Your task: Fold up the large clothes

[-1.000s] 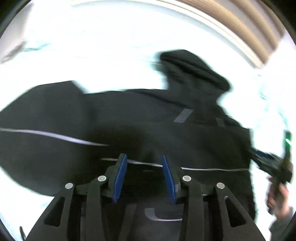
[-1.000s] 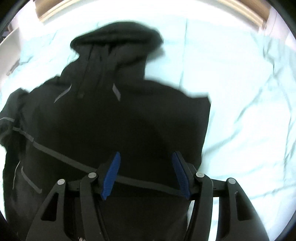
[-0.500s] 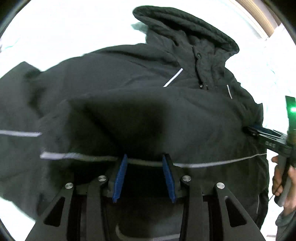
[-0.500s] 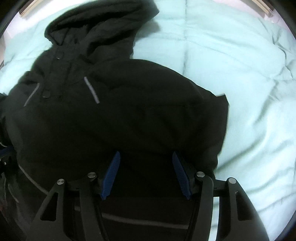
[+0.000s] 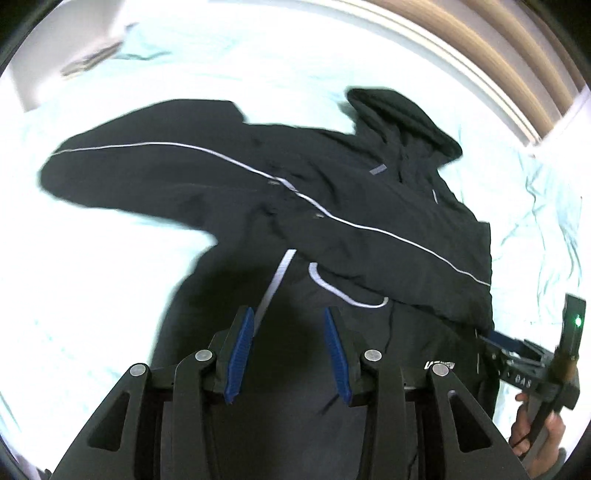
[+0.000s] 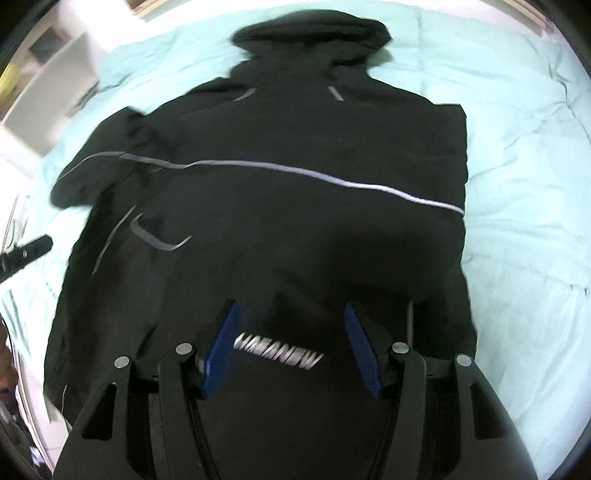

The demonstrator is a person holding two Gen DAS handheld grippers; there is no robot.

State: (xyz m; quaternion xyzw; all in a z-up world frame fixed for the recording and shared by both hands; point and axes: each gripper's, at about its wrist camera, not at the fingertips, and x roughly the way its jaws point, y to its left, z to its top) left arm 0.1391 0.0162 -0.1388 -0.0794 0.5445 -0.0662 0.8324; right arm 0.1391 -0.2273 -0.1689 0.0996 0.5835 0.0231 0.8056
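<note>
Standing spread with nothing pinched between them: the blue-padded fingers [image 5: 242, 354] of the left gripper [image 5: 290, 356], hovering above the lower body of the black jacket [image 5: 332, 206]. Likewise standing spread, somewhat wider, and gripping nothing: the fingers [image 6: 360, 350] of the right gripper [image 6: 291, 350], hanging over the jacket's hem, where blurred white lettering [image 6: 277, 353] is showing between the pads.

Lying front-up on a bed covered by a pale mint duvet [image 6: 524, 155], with the hood [image 6: 314, 33] pointing away from both cameras. Running across the chest, a thin light-coloured stripe [image 6: 332, 181]. In the right wrist view, lying folded across the chest, the right-side sleeve, leaving a straight edge along that side of the garment. In the left wrist view, stretching out flat over the duvet toward the left of the picture, the other sleeve [image 5: 140, 166], carrying the same stripe.

Showing at the right edge of the left wrist view: a hand [image 5: 535, 432] gripping the handle of the other gripper, a green light [image 5: 577, 322] glowing on its body. Beyond the bed, a blurred wooden frame [image 5: 517, 55].
</note>
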